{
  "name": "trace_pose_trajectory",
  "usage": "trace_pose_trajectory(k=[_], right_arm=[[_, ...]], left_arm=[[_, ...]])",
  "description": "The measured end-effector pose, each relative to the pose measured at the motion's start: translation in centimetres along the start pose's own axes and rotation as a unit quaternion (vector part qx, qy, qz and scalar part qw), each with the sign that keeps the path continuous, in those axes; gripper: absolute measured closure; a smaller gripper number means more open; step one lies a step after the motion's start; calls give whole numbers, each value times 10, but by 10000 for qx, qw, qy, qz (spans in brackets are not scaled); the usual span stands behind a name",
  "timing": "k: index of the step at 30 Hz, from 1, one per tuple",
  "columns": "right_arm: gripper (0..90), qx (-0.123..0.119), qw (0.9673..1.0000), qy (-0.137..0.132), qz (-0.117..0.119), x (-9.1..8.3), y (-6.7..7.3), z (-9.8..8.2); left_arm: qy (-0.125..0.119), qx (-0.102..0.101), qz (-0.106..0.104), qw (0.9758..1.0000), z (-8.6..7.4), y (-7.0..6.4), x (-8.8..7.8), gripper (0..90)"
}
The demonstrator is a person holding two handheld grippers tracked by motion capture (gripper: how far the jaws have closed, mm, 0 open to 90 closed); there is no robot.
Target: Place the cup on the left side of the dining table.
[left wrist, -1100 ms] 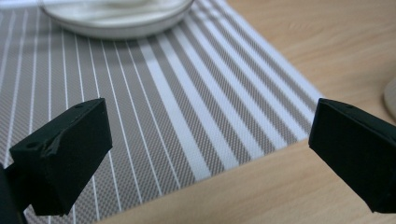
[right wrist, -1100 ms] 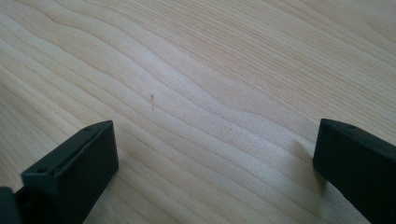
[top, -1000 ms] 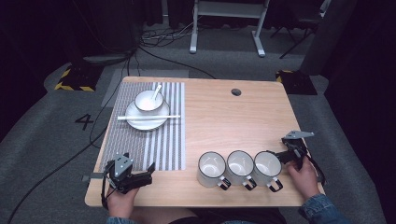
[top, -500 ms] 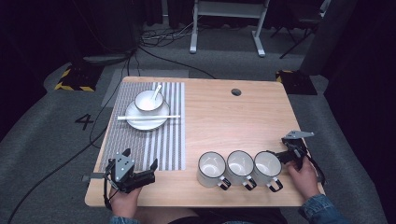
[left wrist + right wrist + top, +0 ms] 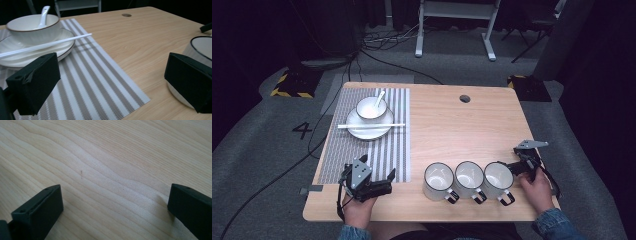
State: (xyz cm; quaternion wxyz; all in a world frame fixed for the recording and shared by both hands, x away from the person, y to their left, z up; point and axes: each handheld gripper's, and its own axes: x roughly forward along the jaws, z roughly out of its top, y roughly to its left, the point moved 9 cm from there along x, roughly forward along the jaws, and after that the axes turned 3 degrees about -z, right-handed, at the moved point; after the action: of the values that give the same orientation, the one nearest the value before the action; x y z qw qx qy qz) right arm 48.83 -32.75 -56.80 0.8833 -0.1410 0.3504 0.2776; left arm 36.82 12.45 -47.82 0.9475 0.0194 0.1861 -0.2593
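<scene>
A wooden bench (image 5: 452, 125) carries a striped mat (image 5: 384, 150) on its left half. In the upper left of the high view a plate (image 5: 362, 130) sits on the mat, with a bowl (image 5: 371, 107) on it and a spoon (image 5: 379, 97) standing in the bowl. White chopsticks (image 5: 371, 125) lie across the plate's front rim.

Along the lower edge of the bench three white mugs stand in a row, rims touching: the left mug (image 5: 438, 180), the middle mug (image 5: 468, 176) and the right mug (image 5: 498, 178), handles pointing toward the bottom of the frame.

The left claw (image 5: 384, 182) is at the lower left, held in a hand (image 5: 359, 210) just past the mat's lower right corner, pointing toward the mugs. Its jaws are spread wide; in the left gripper view they frame the mat and bare wood, with the left mug behind the right-hand jaw.

The right claw (image 5: 514, 167) is at the lower right, held in a hand (image 5: 537, 190), just beside the right mug. Its jaws are spread wide over bare wood in the right gripper view, pinching nothing.
</scene>
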Motion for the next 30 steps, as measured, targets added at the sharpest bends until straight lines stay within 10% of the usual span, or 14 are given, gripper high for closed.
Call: trace_pose_trajectory(k=[10,30], right_arm=[[2,13,10000,-7,-6,0,0,0],[2,10,10000,-6,-7,0,0,0]], left_arm=[[99,274,-624,9976,11,-36,23,4],[533,566,-1916,9784,1,-114,48,0]])
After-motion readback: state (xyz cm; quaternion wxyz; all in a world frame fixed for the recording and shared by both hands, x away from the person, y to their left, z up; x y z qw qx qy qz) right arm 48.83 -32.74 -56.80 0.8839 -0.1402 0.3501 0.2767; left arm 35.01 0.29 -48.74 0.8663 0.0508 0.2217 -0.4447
